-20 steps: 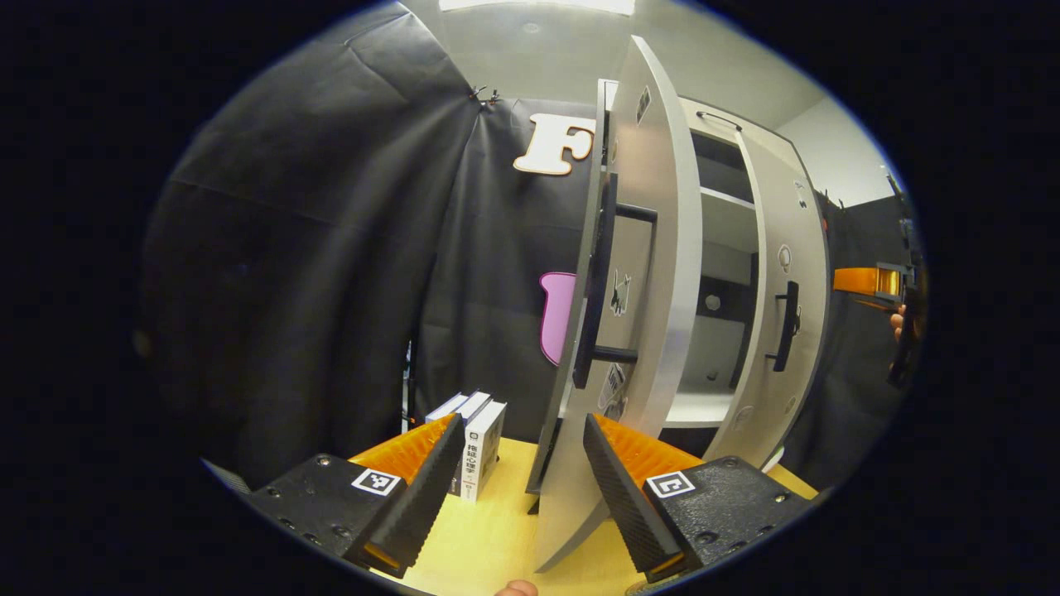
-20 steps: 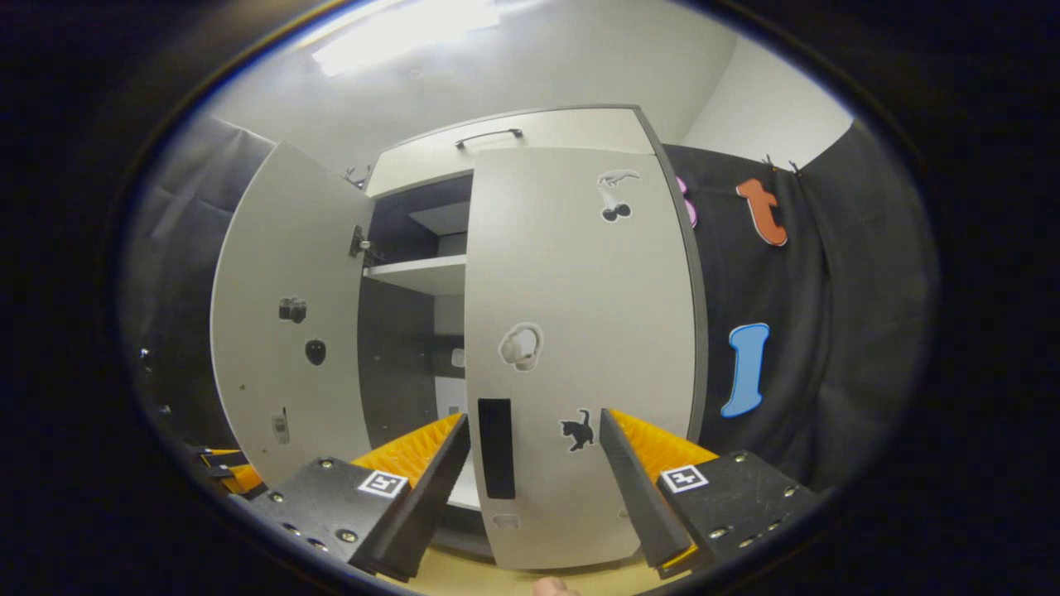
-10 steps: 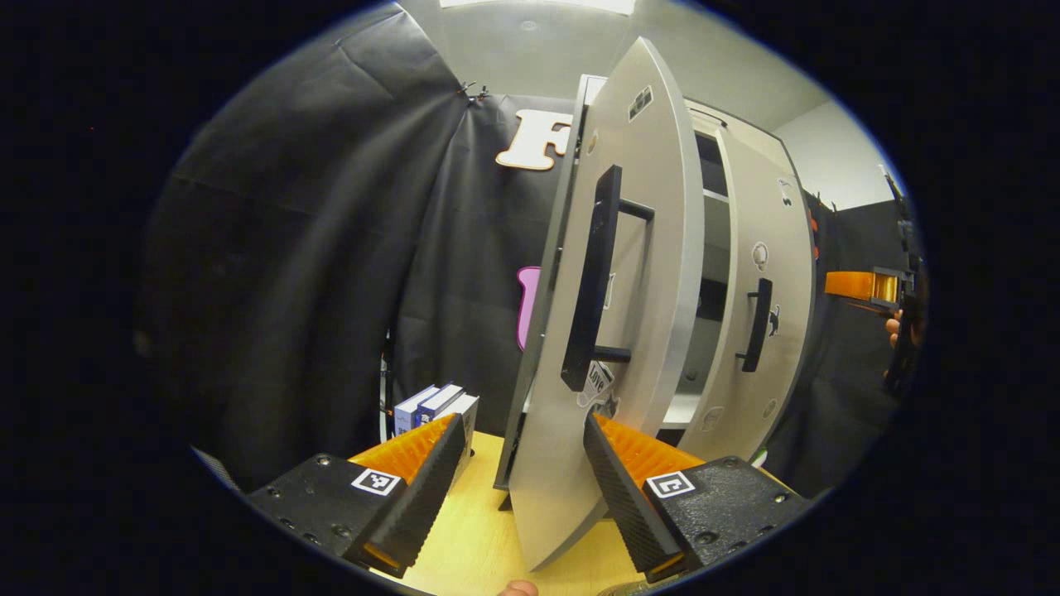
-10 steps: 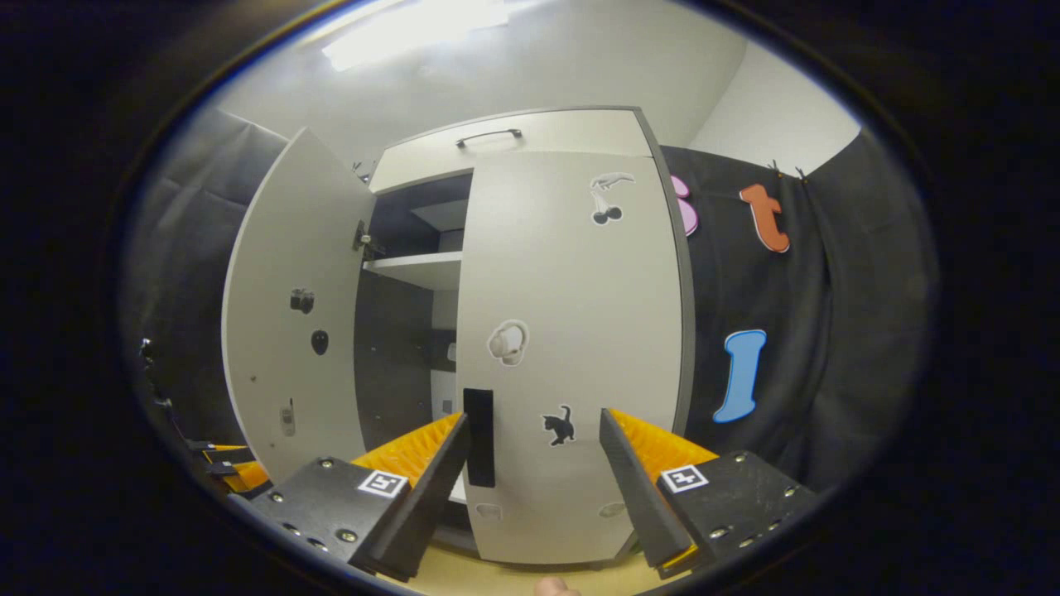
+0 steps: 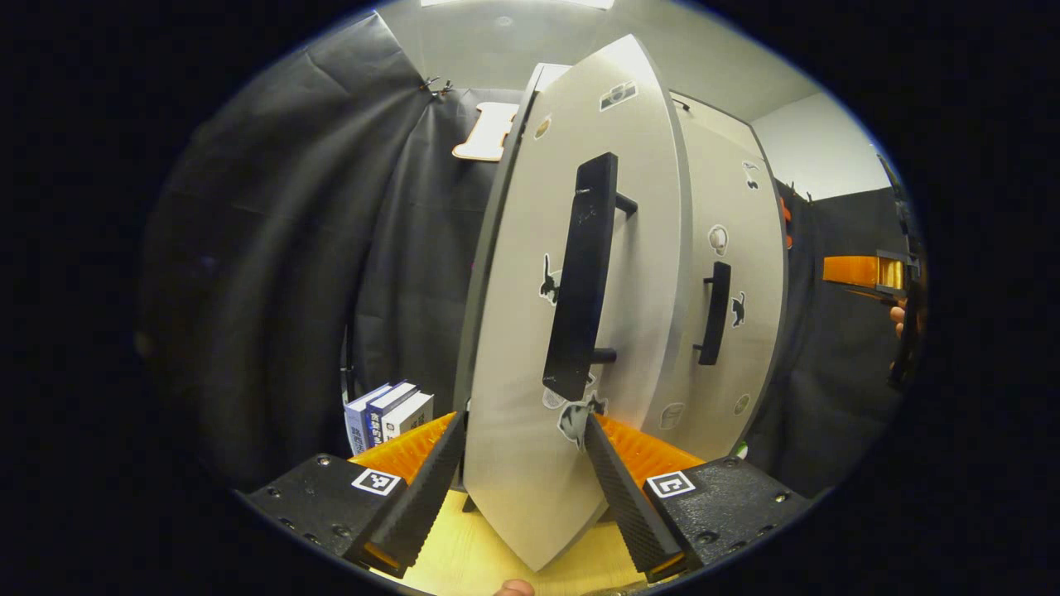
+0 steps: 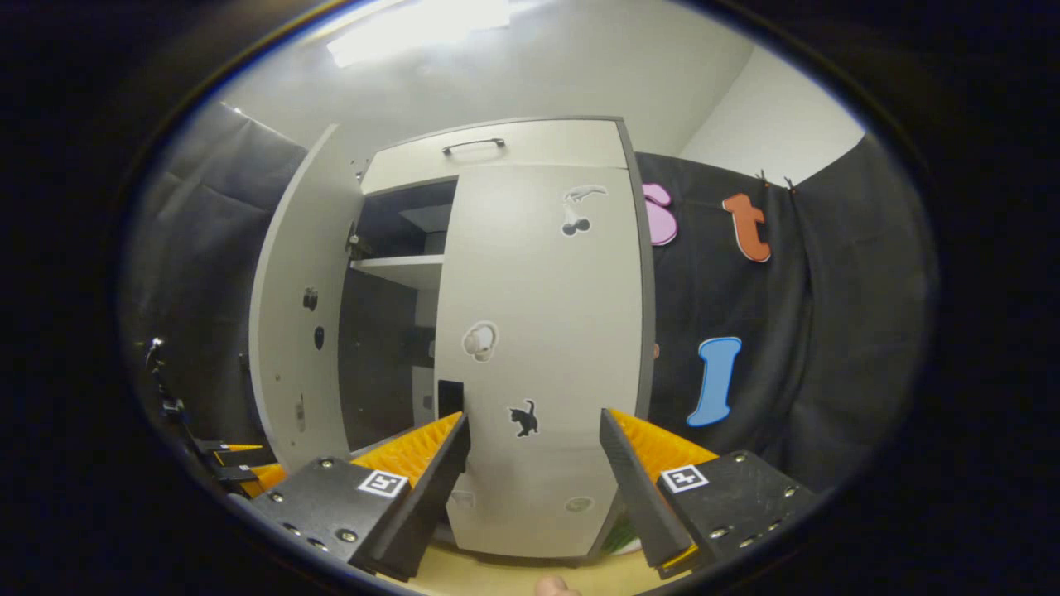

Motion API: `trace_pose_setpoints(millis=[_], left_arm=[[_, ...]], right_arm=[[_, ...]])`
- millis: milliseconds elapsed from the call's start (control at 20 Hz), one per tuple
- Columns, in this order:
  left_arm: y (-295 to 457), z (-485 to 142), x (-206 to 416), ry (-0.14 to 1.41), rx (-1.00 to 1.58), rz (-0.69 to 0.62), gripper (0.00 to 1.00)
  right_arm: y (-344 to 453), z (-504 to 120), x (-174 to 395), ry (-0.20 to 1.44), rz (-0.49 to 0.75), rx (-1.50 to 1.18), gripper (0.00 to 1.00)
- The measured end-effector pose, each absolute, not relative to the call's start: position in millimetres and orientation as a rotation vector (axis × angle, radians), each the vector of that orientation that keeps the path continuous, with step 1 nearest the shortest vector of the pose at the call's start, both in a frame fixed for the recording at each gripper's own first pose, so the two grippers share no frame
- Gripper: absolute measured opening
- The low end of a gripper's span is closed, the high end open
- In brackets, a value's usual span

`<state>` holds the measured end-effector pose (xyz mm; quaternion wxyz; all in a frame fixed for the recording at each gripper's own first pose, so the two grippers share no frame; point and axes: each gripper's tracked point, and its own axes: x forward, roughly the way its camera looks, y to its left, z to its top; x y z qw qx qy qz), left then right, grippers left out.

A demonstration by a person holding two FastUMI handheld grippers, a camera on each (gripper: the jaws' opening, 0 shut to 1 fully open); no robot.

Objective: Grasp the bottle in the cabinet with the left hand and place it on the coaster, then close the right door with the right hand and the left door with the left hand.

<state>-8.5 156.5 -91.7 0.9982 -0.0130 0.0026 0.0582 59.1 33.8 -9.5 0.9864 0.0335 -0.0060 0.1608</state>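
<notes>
Left gripper [image 5: 522,463] spread wide, empty, straddling left door's [image 5: 530,348] lower edge beside cabinet [image 6: 497,153]; books [image 5: 387,414] left of it. Right gripper [image 6: 534,463] equally wide, empty, facing shut right door [image 6: 546,331]; left door [image 6: 290,331] ajar

Your right door [image 6: 538,348] sat shut against the cabinet [image 6: 497,153], pale grey with stickers and a black bar handle [image 5: 712,313]. Your left door [image 5: 571,331] stood partly open, same grey, long black handle [image 5: 580,273] facing you. Shelf [image 6: 397,266] showed through the gap.
</notes>
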Motion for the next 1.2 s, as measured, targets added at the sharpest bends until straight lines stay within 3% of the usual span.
trace_pose_setpoints(millis=[550,1150,1200], left_arm=[[109,-87,16,0.003,-0.011,0.008,0.92],[110,-77,13,-0.010,-0.018,0.024,0.93],[110,-75,12,-0.012,-0.018,0.027,0.93]], right_arm=[[25,-13,54,-0.007,0.314,0.081,0.93],[26,-21,56,0.010,0.318,0.096,0.95],[27,-22,56,0.011,0.319,0.097,0.92]])
